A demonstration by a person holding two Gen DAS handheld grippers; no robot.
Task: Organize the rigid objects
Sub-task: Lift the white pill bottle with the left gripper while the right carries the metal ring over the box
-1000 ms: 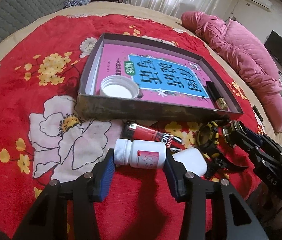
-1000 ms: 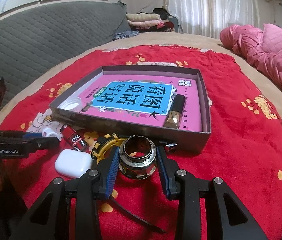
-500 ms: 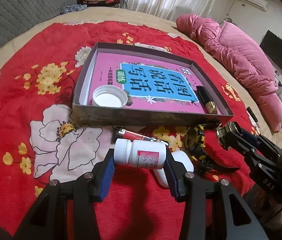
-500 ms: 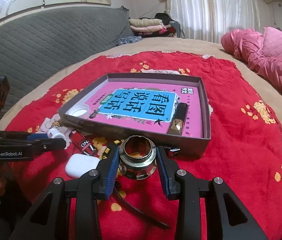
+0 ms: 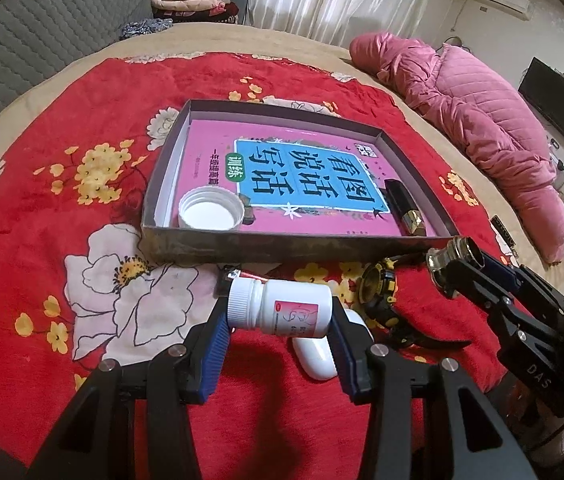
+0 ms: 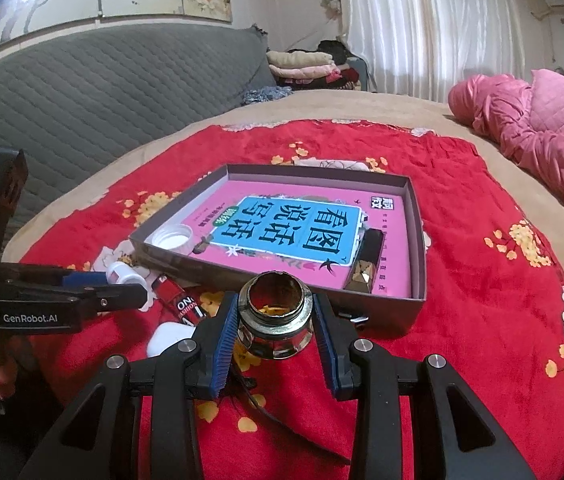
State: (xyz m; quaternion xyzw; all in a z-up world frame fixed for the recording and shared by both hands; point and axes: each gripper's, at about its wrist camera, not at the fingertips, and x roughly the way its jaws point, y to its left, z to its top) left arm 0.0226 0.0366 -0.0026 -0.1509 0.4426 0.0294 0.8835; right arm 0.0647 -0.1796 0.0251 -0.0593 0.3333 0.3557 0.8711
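The big gray box (image 5: 294,245) sits in the middle of the red blanket (image 5: 82,92), and the job looks about half done. Inside the box lies a pink book (image 5: 282,176). On the book, by the box's near wall, are a white cap (image 5: 211,212) and a black tube with a gold end (image 5: 405,208).

Just outside the box's near wall, some things still wait on the blanket: a red tube (image 6: 180,305), a white case (image 5: 324,356) and a black and yellow watch (image 5: 380,292).

The left gripper (image 5: 280,342) pinches a white bottle (image 5: 280,308) lying sideways, lifted just in front of the box. The right gripper (image 6: 276,334) pinches a shiny metal ring (image 6: 276,318), also just in front of the box. Both probably go into the box next.
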